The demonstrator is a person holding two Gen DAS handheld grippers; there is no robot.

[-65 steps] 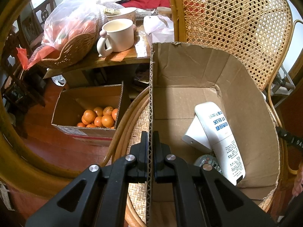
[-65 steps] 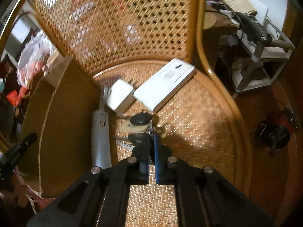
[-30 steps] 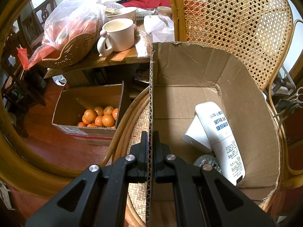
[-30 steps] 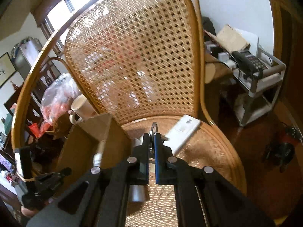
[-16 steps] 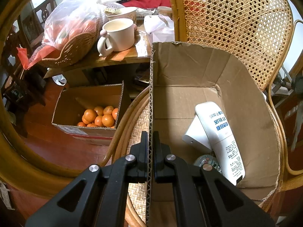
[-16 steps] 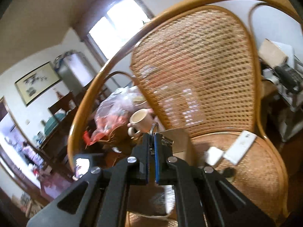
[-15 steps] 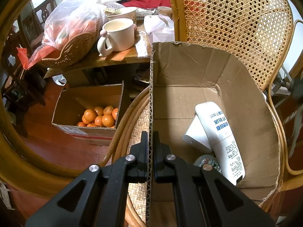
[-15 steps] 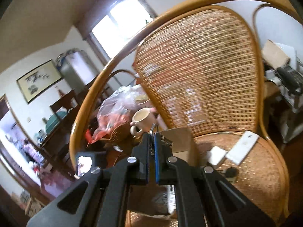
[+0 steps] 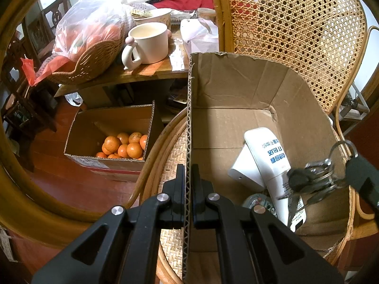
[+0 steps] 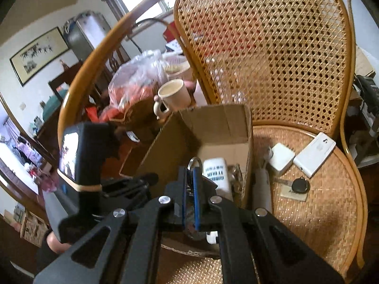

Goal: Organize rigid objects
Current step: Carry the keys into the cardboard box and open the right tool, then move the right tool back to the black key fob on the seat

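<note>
The left gripper (image 9: 188,179) was clamped shut on the near wall of one cardboard box (image 9: 236,87), its two fingers pressed against either face of the corrugated edge. The box stood on the woven seat of a cane chair (image 10: 319,213). Inside the box, ahead and to the right of that gripper, lay three things: one white tube (image 9: 267,156) with blue print, one white wedge-shaped piece (image 9: 244,168) under it, and one round tin (image 9: 257,202) nearest the gripper (only partly visible). The right gripper (image 10: 191,177) was closed tight on one bunch of keys (image 9: 315,177), gripping it by the ring, whose loop stuck up between the two fingers; the bunch hung over the right side of the open box, above the tube. On the seat to the right of that gripper, outside the box, lay five more things: one white cube charger (image 10: 280,158), one white flat box (image 10: 313,152), one round black fob (image 10: 300,185) resting on one small card (image 10: 292,195), and one grey handle-shaped item (image 10: 260,189) lying just beside the box wall. Left of the left gripper, on the floor, a second cardboard box (image 9: 94,123) held about ten oranges (image 9: 124,145), and beyond it a table carried one cream mug (image 9: 150,42) and one wicker basket (image 9: 94,56) with a plastic bag of fruit.
</note>
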